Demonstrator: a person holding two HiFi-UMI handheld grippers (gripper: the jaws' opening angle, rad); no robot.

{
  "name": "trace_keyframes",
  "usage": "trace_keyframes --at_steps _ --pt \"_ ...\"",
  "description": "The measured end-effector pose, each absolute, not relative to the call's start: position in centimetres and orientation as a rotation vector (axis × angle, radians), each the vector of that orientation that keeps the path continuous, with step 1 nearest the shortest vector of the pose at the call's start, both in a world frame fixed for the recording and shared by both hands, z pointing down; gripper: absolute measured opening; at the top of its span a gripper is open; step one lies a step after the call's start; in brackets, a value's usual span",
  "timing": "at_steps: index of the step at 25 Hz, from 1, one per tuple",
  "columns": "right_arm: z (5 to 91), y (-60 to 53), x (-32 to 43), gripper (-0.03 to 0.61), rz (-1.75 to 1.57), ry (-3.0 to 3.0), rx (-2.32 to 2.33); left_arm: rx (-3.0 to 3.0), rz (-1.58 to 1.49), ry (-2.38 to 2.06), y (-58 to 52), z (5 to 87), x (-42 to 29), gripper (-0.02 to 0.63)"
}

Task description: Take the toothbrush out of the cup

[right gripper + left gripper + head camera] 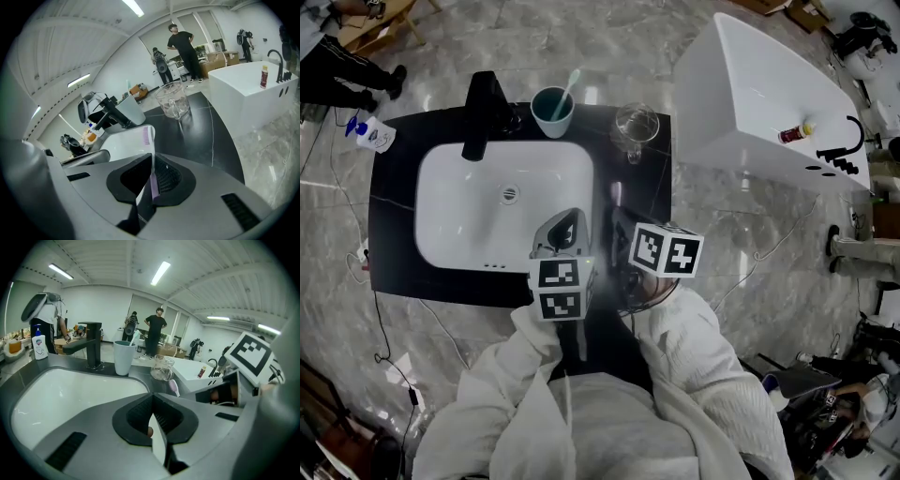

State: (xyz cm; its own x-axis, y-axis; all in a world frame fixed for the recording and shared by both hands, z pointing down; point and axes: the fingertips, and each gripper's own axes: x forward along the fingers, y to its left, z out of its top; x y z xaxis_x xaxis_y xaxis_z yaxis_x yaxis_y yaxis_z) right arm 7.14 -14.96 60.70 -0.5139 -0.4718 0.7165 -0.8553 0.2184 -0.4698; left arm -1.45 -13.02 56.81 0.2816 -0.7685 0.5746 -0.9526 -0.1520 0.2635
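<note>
A teal cup (pixel 552 110) stands behind the white sink (pixel 450 225) on the black counter, with a pale toothbrush (pixel 570 86) leaning out of it. The left gripper view shows the same cup (pixel 123 357) beside the faucet. My right gripper (pixel 619 214) is shut on a second toothbrush (pixel 148 136) with a white neck and purple bristles, which points forward over the sink's right rim. Its brush head also shows in the head view (pixel 617 194). My left gripper (pixel 570 217) hovers over the sink's front right, its jaws shut with nothing gripped that I can see. Both grippers are well short of the cup.
A black faucet (pixel 483 112) stands left of the cup and a clear glass mug (pixel 636 127) to its right. A soap bottle (pixel 367 133) sits at the counter's far left. A white bathtub (pixel 769 94) lies to the right. People stand in the background.
</note>
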Motion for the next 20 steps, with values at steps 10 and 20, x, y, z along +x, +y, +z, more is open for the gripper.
trace_keyframes --at_steps 10,20 --pt "62.5 -16.4 7.6 0.038 1.271 -2.02 1.286 1.944 0.447 -1.524 -14.0 58.6 -1.4 -0.003" --pt "63.5 -16.7 8.1 0.038 1.314 -1.988 1.307 1.923 0.45 -1.527 -14.3 59.3 -1.5 -0.003"
